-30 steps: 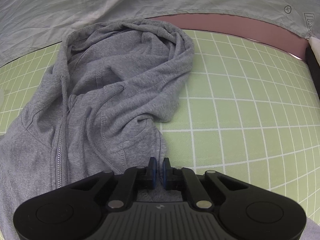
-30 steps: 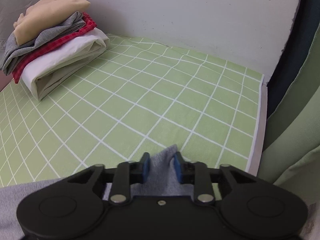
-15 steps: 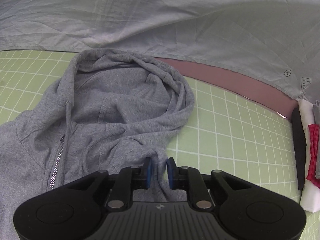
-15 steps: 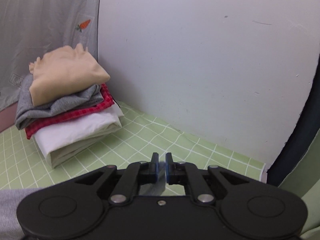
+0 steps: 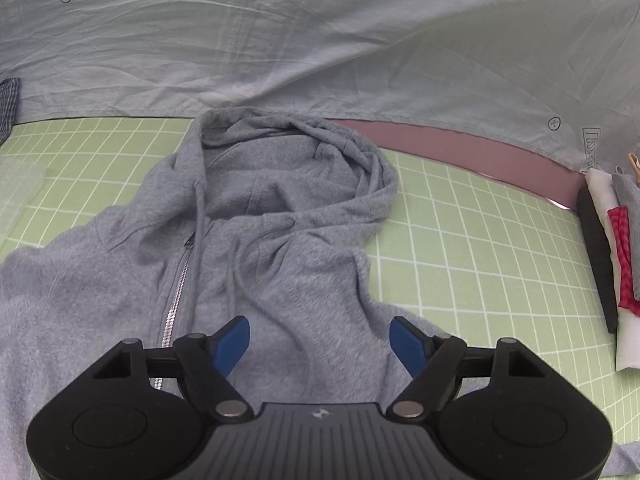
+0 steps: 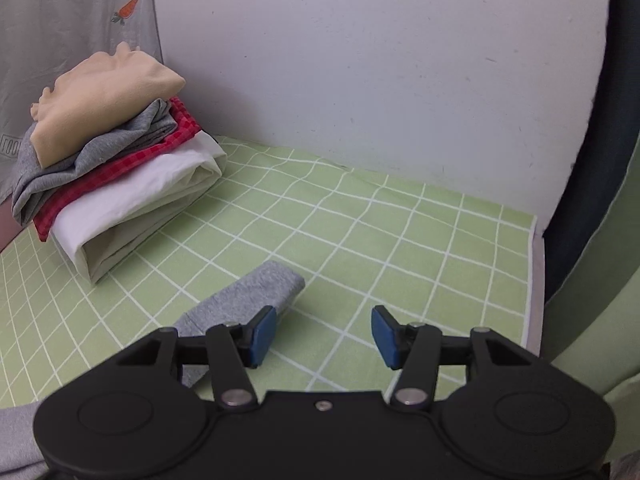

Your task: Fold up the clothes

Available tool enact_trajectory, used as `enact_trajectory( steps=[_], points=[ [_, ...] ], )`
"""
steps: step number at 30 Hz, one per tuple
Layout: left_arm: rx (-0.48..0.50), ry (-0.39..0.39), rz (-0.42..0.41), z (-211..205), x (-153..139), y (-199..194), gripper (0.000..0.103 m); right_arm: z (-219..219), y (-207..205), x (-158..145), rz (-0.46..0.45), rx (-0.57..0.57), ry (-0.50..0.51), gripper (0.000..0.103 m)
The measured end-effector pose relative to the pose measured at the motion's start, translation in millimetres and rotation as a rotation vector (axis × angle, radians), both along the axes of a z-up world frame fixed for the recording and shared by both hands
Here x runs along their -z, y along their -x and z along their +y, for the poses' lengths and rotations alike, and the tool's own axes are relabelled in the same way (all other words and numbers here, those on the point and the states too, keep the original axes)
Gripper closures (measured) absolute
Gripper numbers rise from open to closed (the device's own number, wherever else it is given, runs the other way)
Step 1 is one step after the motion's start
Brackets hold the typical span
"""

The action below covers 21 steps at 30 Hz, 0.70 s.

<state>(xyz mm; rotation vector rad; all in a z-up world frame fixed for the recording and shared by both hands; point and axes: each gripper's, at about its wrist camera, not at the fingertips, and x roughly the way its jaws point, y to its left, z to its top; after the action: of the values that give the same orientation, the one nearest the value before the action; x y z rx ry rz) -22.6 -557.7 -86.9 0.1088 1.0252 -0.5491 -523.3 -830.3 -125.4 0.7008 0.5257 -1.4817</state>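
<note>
Left gripper (image 5: 320,340) jaws opening over grey hoodie (image 5: 256,240), gripping nothing. Right gripper (image 6: 324,336) opening, empty, sleeve cuff (image 6: 260,288) beside its left pad

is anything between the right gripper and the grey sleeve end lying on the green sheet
Nothing visible. The right gripper hangs over bare green grid sheet, its jaws opening with nothing between them. The grey sleeve end lies just beside its left pad, and the folded clothes stack sits well off to the side.
</note>
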Motion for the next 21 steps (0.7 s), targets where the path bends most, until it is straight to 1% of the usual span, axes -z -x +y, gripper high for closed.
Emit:
enact_trajectory(
  steps=[1, 2, 5, 7, 10, 12, 15, 17, 19, 21],
  points=[
    [-0.006, -0.016, 0.005, 4, 3, 2, 0.025, 0, 1, 3, -0.015, 0.005, -0.013, 0.054],
    [-0.013, -0.033, 0.007, 8, 7, 4, 0.025, -1, -1, 5, -0.012, -0.003, -0.026, 0.054],
    [-0.037, -0.084, 0.006, 18, 15, 10, 0.025, -5, -10, 15, 0.012, -0.047, -0.065, 0.055],
    [-0.051, -0.099, 0.027, 25, 20, 10, 0.025, -10, -21, 18, 0.032, -0.094, -0.073, 0.055],
    [-0.061, -0.120, 0.033, 32, 25, 13, 0.025, -20, -42, 18, 0.077, -0.180, -0.058, 0.056],
    [-0.066, -0.127, 0.040, 35, 27, 14, 0.025, -31, -57, 14, 0.084, -0.226, -0.027, 0.056],
    [-0.071, -0.132, 0.049, 35, 30, 15, 0.025, -55, -76, 8, 0.036, -0.275, 0.017, 0.056],
    [-0.074, -0.137, 0.052, 35, 31, 16, 0.025, -65, -86, 7, 0.036, -0.292, 0.030, 0.051],
    [-0.075, -0.142, 0.056, 35, 33, 17, 0.024, -68, -93, 10, 0.088, -0.293, 0.033, 0.049],
    [-0.075, -0.146, 0.060, 36, 34, 18, 0.024, -69, -96, 17, 0.138, -0.275, 0.014, 0.048]
  ],
)
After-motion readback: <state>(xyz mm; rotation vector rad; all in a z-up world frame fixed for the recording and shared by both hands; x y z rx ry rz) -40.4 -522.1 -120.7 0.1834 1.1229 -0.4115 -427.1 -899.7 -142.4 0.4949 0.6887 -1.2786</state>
